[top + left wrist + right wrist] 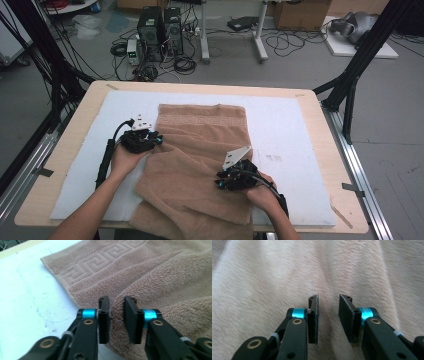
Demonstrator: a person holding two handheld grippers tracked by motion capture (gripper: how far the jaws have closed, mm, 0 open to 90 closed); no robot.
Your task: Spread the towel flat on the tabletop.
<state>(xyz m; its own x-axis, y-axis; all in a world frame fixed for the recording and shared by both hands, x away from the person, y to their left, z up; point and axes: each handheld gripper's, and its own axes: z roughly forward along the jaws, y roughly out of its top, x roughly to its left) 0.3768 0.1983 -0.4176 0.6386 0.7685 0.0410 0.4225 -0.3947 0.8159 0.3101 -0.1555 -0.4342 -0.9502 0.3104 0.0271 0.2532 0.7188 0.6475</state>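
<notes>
Near table edge, towel (pixel 200 165) is draped over front of white mat (pixel 280 130), rumpled, near end hanging off — likely mid-fold or mid-smoothing. Right gripper (pixel 223 180) is held low over towel's right half; jaws parted, nothing pinched, pile seen between pads in right gripper view (pixel 328 315) — judged released, ready for next grab. Left gripper (pixel 156 140) is set at towel's left edge; jaws parted astride hem (pixel 116 315), cloth not clamped. Far end with key-pattern border (pixel 100 260) is laid flat — reference edge for fold, presumably.
</notes>
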